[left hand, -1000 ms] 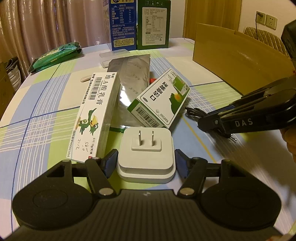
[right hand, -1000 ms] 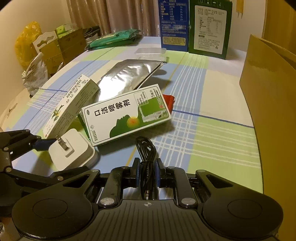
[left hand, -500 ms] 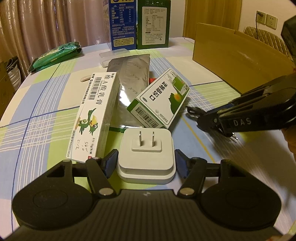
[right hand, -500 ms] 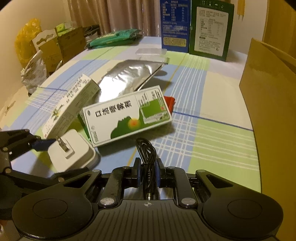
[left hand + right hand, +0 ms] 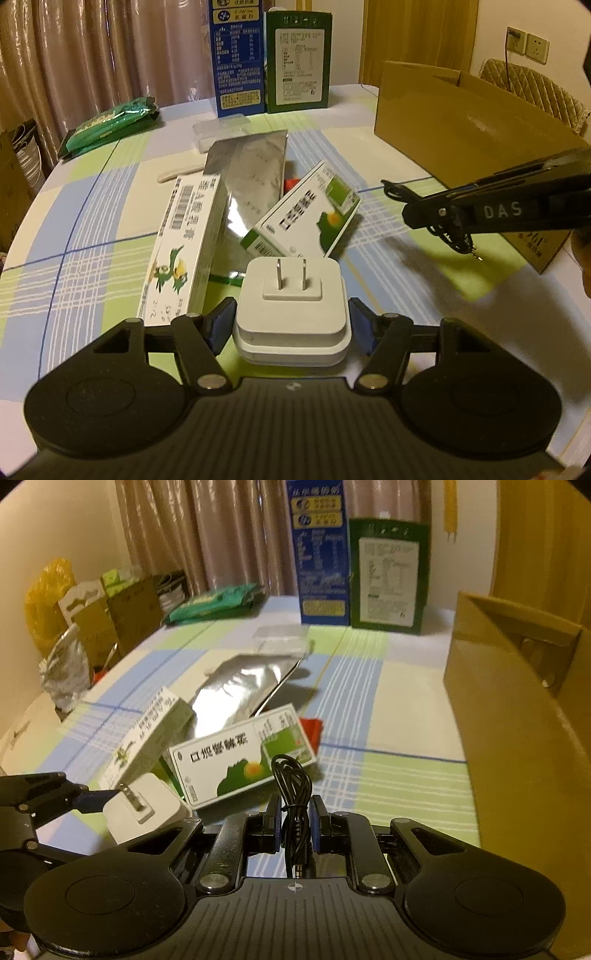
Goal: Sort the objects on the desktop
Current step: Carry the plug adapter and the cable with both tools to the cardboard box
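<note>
Right claw is clamping tight on the bundled black audio cable, jack plug dangling under the jaws. Compared with a second ago it is lifting: the cable was lying on the checked blue-green tablecloth of the worktop next to the white-and-green spray box, and now it is hanging clear of the cloth, seen in the left view up beside the open brown cardboard box. Right view is tilting up too, showing more of the carton's opening.

Left claw is not moving, jaws half spread and gripping the white square plug adapter by its sides, prongs facing up. Adapter is sitting low, at or just over the cloth; cannot tell which.

Meaning for the task: cable pick is done, transport is starting, and the carton looks like the likely drop spot. Adapter is grasped but waiting. Not yet sorted on the worktop: long white ointment box with green bird, silver foil pouch, spray box, green snack packet.

Risk: the cable loop looks loose, so it may be snagging the carton edge.
</note>
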Demonstrator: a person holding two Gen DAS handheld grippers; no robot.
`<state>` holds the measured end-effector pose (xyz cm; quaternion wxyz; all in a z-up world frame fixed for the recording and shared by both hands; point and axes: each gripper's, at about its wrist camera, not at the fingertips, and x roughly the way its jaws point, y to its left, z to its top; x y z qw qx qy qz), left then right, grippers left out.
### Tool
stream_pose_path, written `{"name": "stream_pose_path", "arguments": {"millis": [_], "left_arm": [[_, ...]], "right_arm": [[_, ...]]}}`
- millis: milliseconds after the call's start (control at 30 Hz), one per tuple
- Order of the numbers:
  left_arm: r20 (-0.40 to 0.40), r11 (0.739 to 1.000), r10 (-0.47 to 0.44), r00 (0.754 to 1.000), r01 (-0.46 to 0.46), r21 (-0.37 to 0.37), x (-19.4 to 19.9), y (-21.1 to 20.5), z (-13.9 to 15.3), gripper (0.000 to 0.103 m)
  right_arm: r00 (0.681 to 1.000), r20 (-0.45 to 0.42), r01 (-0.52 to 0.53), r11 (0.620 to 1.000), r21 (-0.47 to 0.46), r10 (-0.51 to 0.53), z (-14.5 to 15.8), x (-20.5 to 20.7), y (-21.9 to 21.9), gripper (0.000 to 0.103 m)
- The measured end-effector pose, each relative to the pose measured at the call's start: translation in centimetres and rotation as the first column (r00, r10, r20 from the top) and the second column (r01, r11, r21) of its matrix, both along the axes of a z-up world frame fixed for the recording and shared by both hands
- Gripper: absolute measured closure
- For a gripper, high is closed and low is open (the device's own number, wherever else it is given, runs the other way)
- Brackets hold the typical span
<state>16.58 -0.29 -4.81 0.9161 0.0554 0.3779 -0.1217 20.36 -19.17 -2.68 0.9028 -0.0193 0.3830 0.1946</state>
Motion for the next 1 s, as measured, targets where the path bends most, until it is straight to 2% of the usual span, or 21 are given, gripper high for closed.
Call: {"name": "stream_pose_path", "arguments": {"millis": [467, 700, 800, 1000], "left_arm": [[-0.009, 0.998, 0.005, 1.000, -0.005, -0.065, -2.2, -2.5, 3.5, 0.043], [0.059, 0.998, -0.013, 0.998, 0.017, -0.068, -4.4, -4.3, 5.9, 0.043], [0.072, 0.995, -0.007, 0.997, 0.014, -0.097, -5.5, -5.2, 7.0, 0.043], [0.118, 0.995, 0.000, 0.993, 0.012, -0.101, -6.8, -6.8, 9.8, 0.043]], "right_arm": [[0.984, 0.088, 0.145, 0.986, 0.086, -0.152, 3.5, -5.0, -4.5, 0.091], [0.974, 0.125, 0.175, 0.978, 0.110, -0.188, 5.1, -7.9, -5.7, 0.091], [0.968, 0.146, 0.190, 0.975, 0.118, -0.206, 6.4, -8.7, -6.0, 0.091], [0.959, 0.158, 0.217, 0.967, 0.135, -0.237, 8.6, -9.5, -7.5, 0.091]]}}
